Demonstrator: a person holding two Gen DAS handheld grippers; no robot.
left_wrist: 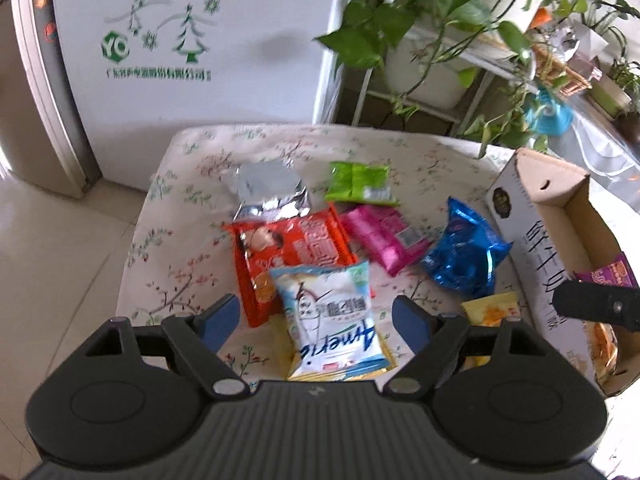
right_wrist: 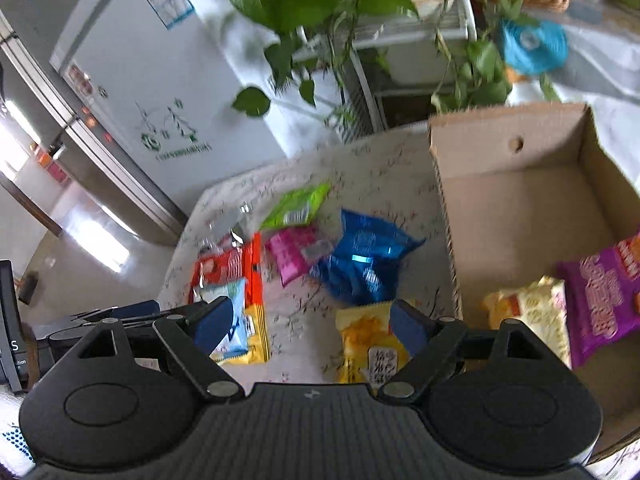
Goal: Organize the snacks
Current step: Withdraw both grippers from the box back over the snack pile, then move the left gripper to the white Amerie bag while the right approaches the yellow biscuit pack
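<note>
- Nearest to me, the left hand-held gripper [left_wrist: 316, 320] hangs with its jaws wide apart and nothing pinched; the white-and-blue snack bag [left_wrist: 332, 320] lies flat on the table between its blue pads [left_wrist: 218, 326], but the pads stand clear of it on both sides.
- The right hand-held gripper [right_wrist: 312, 324] is just as wide and empty, poised over the yellow snack bag [right_wrist: 368, 344], which lies at the near edge of the table [right_wrist: 372, 176], just left of the cardboard box [right_wrist: 444, 216].
- The table wears a flowered cloth, and more snacks are scattered across it: an orange-red packet [left_wrist: 296, 252] partly under the white-and-blue bag, a silver bag [left_wrist: 268, 188] and a green packet [left_wrist: 358, 182] at the far side, a pink packet [left_wrist: 384, 236] and a blue foil bag [left_wrist: 464, 252] toward the right.
- The box sits on the right; a purple packet [right_wrist: 604, 300] and a pale yellow packet [right_wrist: 536, 312] already lie in its near part, and the far part is bare.
- By my reckoning the sorting is barely begun: two in, most still out, and both grippers are lining up for a pick.
- Next, each needs to drop lower so the pads straddle its bag, then close gently; slick, puffy wrappers may slide, and the white-and-blue bag overlaps its neighbour, which may get dragged along.
</note>
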